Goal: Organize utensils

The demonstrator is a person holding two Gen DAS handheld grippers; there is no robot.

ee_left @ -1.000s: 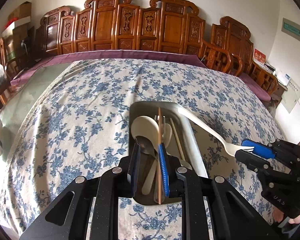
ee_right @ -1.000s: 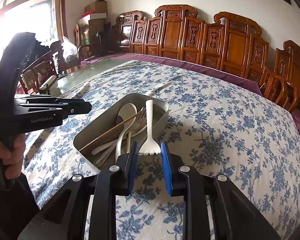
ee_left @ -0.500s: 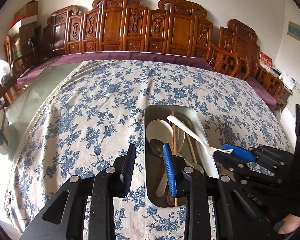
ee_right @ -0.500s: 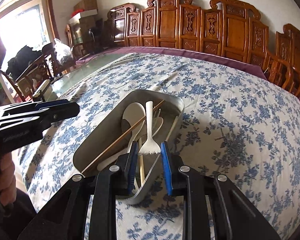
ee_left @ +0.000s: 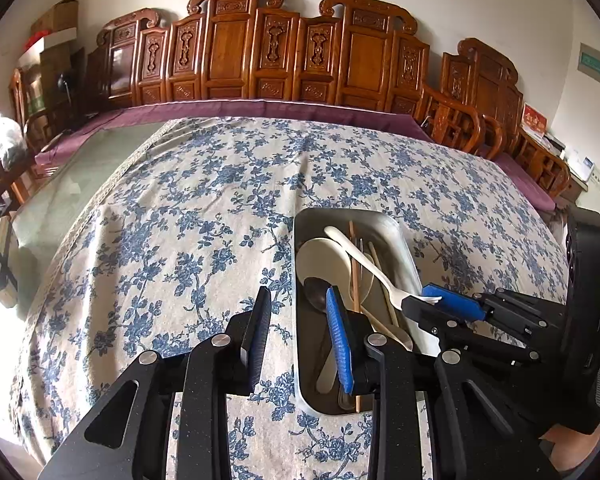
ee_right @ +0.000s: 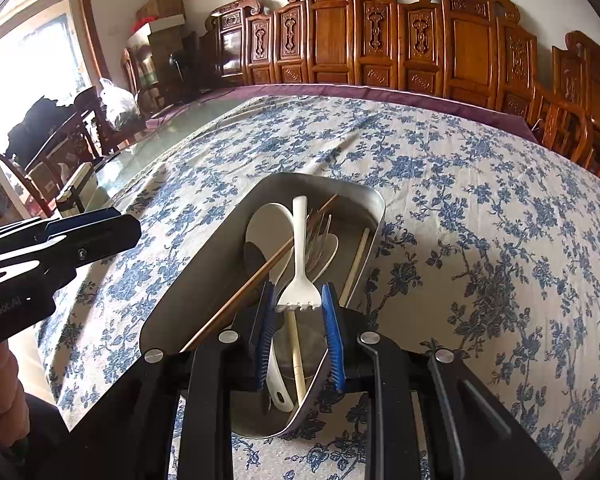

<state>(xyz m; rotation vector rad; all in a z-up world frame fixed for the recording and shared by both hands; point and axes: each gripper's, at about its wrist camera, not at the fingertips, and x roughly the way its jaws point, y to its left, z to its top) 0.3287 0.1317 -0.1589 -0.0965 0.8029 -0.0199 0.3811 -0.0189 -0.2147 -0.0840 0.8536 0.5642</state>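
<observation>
A metal tray (ee_left: 398,236) (ee_right: 204,256) sits on the flowered tablecloth and holds several utensils: a white rice paddle (ee_left: 320,254), a dark spoon (ee_left: 314,288), chopsticks (ee_right: 260,272) and a metal fork. My right gripper (ee_right: 298,306) (ee_left: 428,300) is shut on the tine end of a white plastic fork (ee_right: 299,248) (ee_left: 364,258), holding it low over the tray, handle pointing away. My left gripper (ee_left: 298,312) (ee_right: 112,224) is open and empty, over the tray's left rim.
The table (ee_left: 180,220) is covered by a blue flowered cloth, with bare glass at its far left (ee_left: 80,176). Carved wooden chairs (ee_left: 260,52) line the far edge and right side. A window and clutter are on the left in the right wrist view (ee_right: 32,80).
My left gripper let go of a chopstick into the tray, opened and shifted left. My right gripper moved in over the tray and lowered the white fork.
</observation>
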